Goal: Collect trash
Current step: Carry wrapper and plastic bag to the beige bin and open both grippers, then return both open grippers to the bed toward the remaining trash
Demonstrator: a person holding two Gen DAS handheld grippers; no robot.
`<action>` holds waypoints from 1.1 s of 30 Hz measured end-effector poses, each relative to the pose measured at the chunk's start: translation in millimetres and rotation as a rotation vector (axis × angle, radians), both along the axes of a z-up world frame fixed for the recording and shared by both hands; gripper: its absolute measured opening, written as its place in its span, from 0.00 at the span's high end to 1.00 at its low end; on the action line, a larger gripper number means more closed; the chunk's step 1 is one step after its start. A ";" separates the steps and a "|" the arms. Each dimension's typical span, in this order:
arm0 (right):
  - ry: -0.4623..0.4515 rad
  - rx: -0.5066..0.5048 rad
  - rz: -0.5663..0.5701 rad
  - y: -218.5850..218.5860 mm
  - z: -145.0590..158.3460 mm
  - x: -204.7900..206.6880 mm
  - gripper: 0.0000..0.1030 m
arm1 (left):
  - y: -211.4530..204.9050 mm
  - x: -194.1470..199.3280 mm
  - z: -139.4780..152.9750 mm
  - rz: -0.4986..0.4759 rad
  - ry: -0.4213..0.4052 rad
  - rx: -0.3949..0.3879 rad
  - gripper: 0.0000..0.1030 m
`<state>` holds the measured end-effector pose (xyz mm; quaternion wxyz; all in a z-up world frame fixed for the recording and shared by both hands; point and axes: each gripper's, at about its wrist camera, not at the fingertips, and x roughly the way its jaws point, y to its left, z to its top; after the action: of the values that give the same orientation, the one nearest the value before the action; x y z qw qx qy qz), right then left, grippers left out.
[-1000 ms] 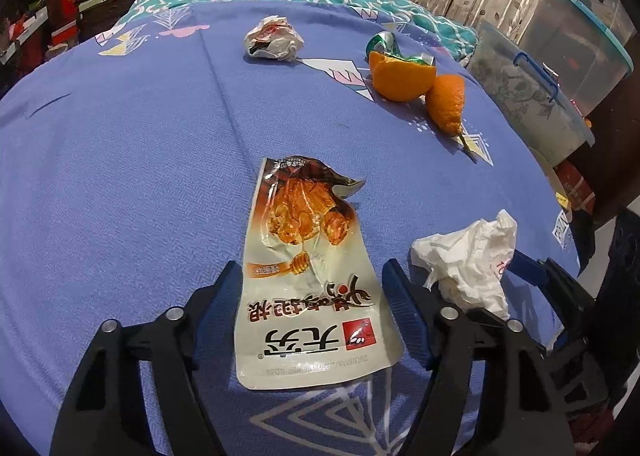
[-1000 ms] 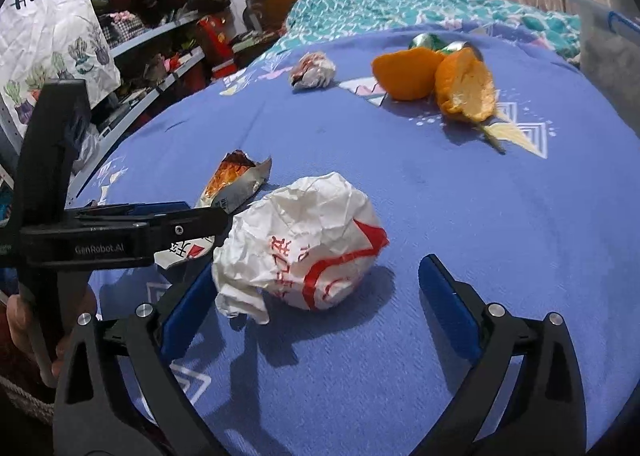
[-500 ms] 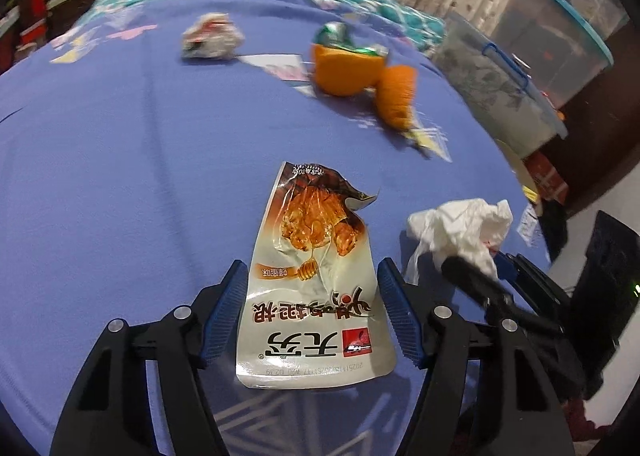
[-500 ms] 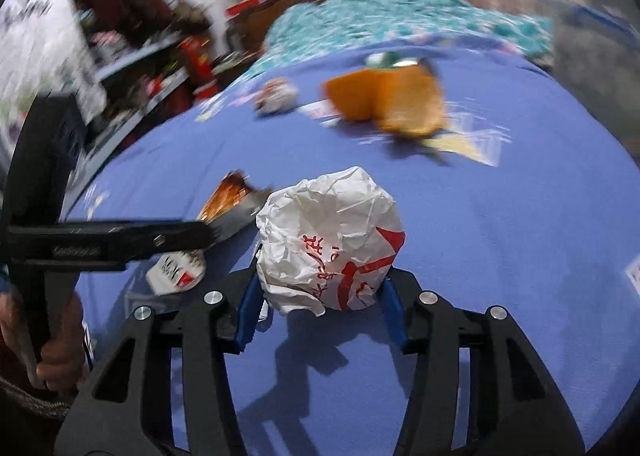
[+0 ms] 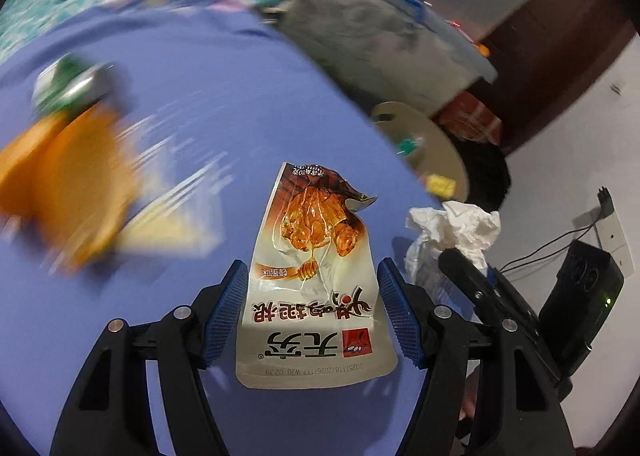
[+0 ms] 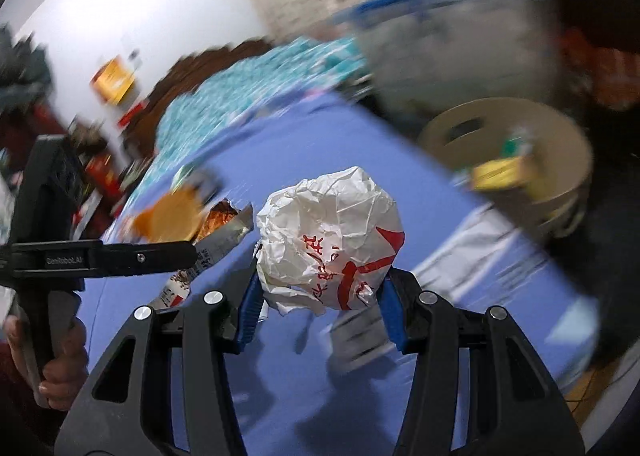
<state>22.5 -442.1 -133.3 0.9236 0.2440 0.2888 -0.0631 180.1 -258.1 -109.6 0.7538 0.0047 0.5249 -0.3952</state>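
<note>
A glossy, flat snack pouch (image 5: 316, 276) with a torn top edge is gripped between the 2 ribbed blue pads of the left gripper (image 5: 314, 314), jaws about 2 thirds apart. A crumpled white paper ball (image 6: 330, 240) with red print is clamped by the right gripper (image 6: 320, 304), jaws partly closed. A blurred orange peel (image 5: 68, 175) lies far left on the purple bedsheet (image 5: 200, 75); a round beige bin (image 6: 520, 151) sits ahead to the right
</note>
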 end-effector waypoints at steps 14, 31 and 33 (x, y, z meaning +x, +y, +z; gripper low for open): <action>0.061 0.036 -0.305 -169.4 -12.4 18.7 0.27 | -228.2 53.2 -7.8 -0.174 0.025 0.013 0.25; -0.105 0.096 -0.247 -124.6 32.7 15.7 0.19 | -67.3 47.0 73.5 0.020 -0.154 -0.181 0.13; -0.110 0.103 -0.169 -103.0 40.7 25.3 0.18 | -29.7 47.3 82.2 0.070 -0.188 -0.187 0.13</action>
<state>47.7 -545.1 -92.6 0.9157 0.3180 0.2187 -0.1124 227.4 -287.8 -27.4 0.8100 -0.0470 0.4128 -0.4138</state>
